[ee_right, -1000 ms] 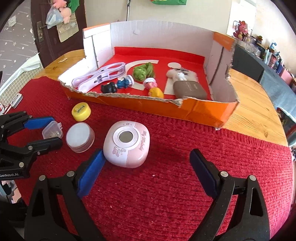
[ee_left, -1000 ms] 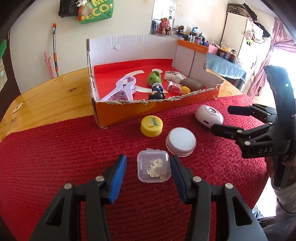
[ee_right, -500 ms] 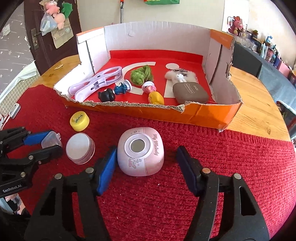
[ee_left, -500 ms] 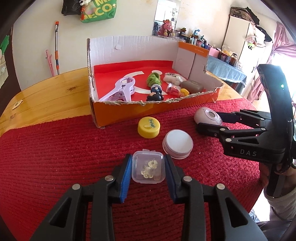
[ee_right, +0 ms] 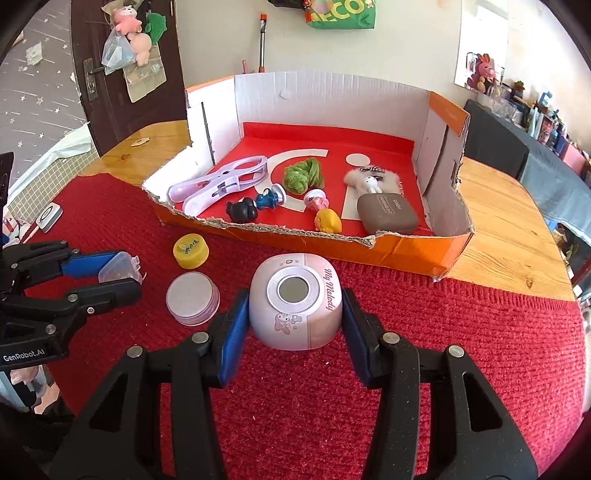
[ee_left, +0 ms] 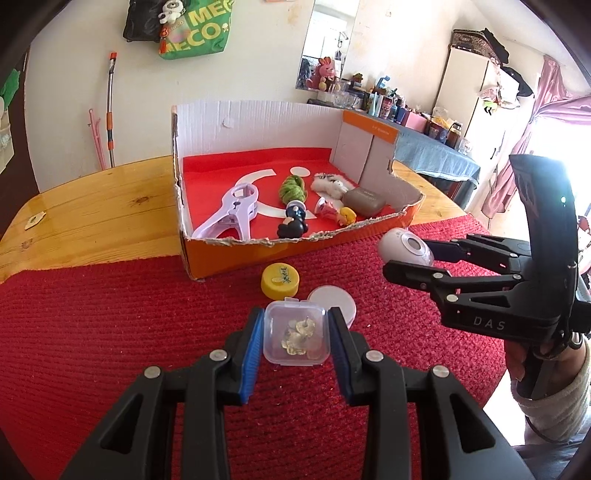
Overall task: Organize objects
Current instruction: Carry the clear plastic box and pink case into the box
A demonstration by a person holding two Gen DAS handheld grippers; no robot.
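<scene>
this is a lived-in home room: a wooden table point(ee_left: 92, 206) with a red cloth point(ee_left: 110, 332), a wardrobe point(ee_left: 476, 99) far right, pink curtains point(ee_left: 532, 140), plush toys point(ee_right: 129, 29) on the door.

A green bag point(ee_left: 195, 29) hangs on the wall, a mop handle point(ee_left: 109, 110) leaning below it. Mirror point(ee_left: 327, 44) up high, a pink plush rabbit point(ee_left: 324, 75) beneath. Cluttered counter point(ee_left: 436, 155) under blue cloth, white cabinet point(ee_left: 469, 99), pink curtain point(ee_left: 532, 140). Dark door point(ee_right: 122, 74) with plush toys point(ee_right: 129, 33) hanging.
</scene>
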